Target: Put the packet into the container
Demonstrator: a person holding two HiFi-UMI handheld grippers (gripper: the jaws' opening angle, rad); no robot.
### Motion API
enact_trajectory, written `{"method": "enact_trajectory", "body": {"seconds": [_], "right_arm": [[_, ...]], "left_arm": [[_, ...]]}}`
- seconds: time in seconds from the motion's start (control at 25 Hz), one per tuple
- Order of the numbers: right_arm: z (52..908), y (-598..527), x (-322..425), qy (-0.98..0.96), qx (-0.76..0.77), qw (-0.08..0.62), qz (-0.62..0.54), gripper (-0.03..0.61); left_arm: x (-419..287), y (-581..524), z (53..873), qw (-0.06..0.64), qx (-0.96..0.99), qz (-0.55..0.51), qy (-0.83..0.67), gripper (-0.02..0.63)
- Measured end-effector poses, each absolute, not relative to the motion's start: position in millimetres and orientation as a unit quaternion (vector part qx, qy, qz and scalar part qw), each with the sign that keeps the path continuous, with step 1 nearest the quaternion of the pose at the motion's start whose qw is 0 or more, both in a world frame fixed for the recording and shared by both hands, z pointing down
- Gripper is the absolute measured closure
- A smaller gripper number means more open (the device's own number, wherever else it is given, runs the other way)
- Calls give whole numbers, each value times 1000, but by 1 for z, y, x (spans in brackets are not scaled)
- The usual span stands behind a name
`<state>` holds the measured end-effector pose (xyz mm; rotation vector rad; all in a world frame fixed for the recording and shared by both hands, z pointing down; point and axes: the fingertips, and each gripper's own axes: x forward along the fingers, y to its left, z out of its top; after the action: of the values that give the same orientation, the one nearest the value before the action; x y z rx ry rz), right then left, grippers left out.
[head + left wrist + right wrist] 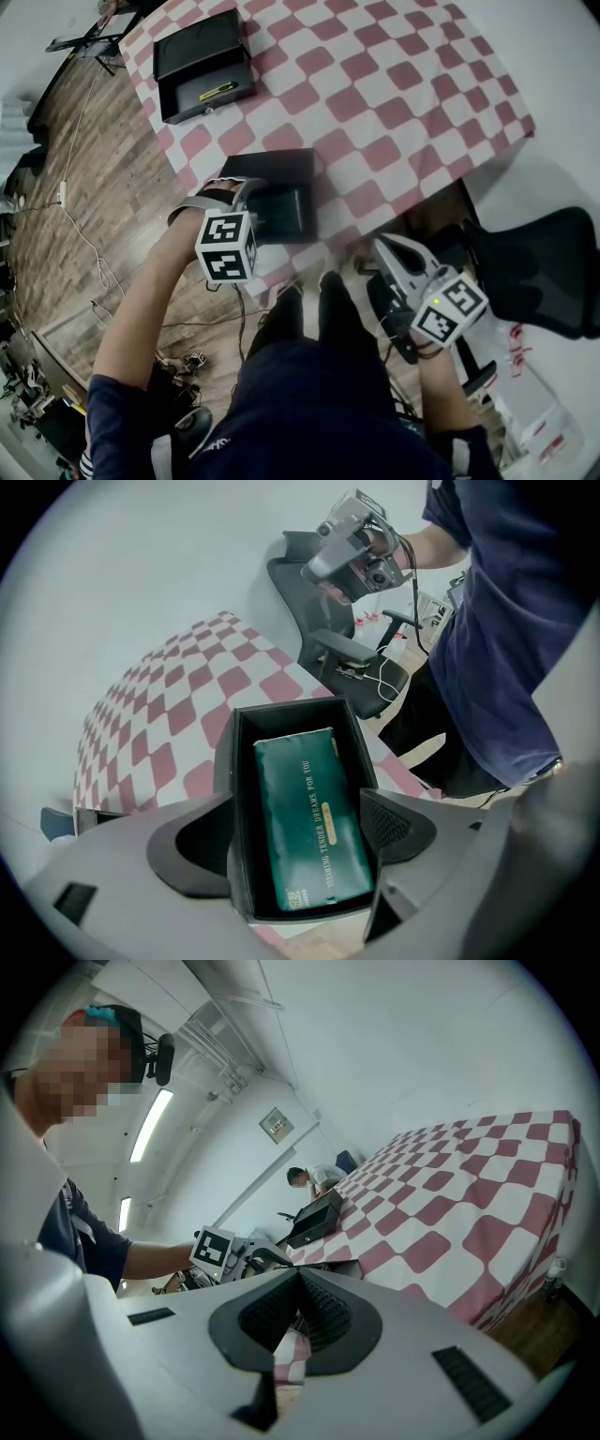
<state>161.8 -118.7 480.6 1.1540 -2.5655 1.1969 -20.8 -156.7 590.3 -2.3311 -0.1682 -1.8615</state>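
A dark green packet (305, 822) lies flat inside a black open container (281, 712) near the front edge of the checkered table. My left gripper (300, 825) is open, its jaws standing wide on either side of the container's near end. Whether they touch its walls I cannot tell. From the head view the container (281, 161) holds the packet (281, 211), with the left gripper (258, 211) at its left side. My right gripper (382, 246) is off the table to the right, shut with nothing in it; in its own view the right gripper (300, 1283) shows its pads meeting.
A second black open box (202, 37) with a yellow item in it sits at the table's far left. A black office chair (534, 267) stands right of the table. Wooden floor with cables lies to the left. The red-and-white cloth (394, 84) covers the table.
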Motion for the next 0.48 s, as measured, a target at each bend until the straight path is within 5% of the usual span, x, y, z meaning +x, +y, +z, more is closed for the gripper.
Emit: {"method": "enact_trajectory", "body": {"seconds": [0.48], "right_arm": [[446,-132,130,-862,362,47,351,563]], "left_arm": [[-17,-168,507,72,-857,-504,83,199]]}}
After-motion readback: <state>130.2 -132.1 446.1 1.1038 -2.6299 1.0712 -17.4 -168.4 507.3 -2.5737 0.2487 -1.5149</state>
